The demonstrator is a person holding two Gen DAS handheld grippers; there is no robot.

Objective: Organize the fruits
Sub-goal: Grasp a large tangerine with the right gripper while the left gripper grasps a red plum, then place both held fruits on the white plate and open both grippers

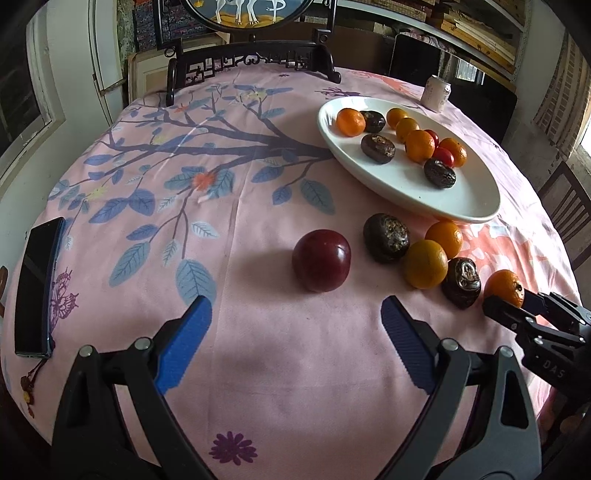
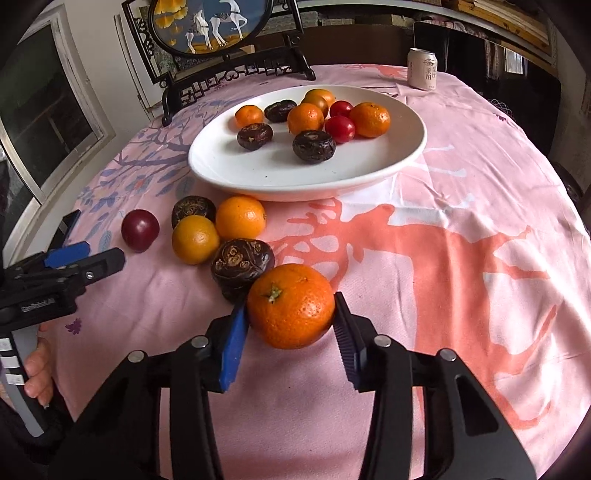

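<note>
White plate holds oranges, seemingly dark passionfruit.

Left gripper jaws wide, right gripper jaws seemingly clamped

- A pink tablecloth printed with branches and leaves is being spread across the round table.
- A pale drink can is being stood upright near the far edge.
- A dark phone is being left flat at the left edge.
- A framed horse picture is being displayed on a carved dark stand behind.
</note>
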